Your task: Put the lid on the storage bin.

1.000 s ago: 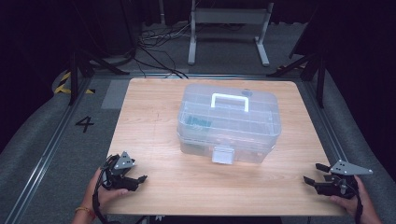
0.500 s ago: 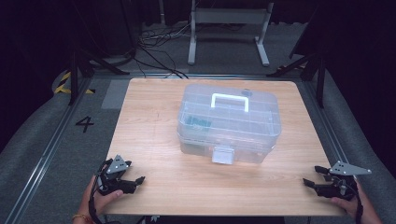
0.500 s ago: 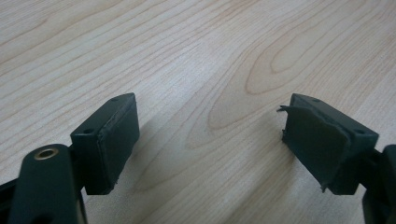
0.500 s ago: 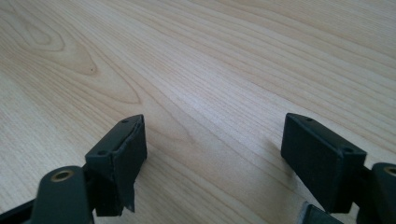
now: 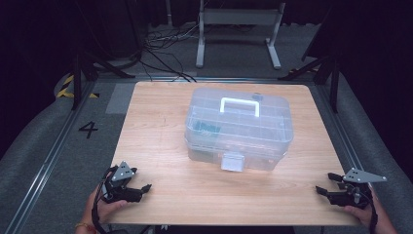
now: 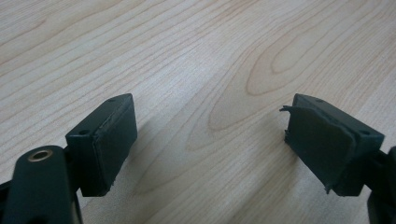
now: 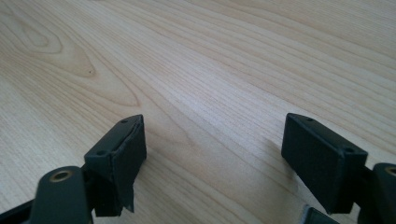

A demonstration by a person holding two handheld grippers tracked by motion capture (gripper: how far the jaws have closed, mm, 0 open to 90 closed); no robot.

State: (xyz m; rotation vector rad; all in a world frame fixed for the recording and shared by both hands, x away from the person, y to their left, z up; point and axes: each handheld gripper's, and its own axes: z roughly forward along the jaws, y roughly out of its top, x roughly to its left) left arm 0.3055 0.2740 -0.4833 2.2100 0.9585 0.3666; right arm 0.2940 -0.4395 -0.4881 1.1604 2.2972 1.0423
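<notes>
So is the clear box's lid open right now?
No, the clear box has its lid down, white handle on top and front latch folded down.

At the lower left of the high view we see the left gripper [image 5: 146, 187], a black body topped by a grey three-cornered plate, with a black cable looping past the wrist; that wrist wears a thin gold-coloured bracelet [image 5: 83, 226]; at the lower right the right gripper [image 5: 324, 183] is likewise black under a longer grey plate dotted with dark screws; in the gripper views we see blocky black jaws with dark pads, small screw holes, and a brass-ringed hole near each lower left corner; one left pad's edge looks frayed.
</notes>
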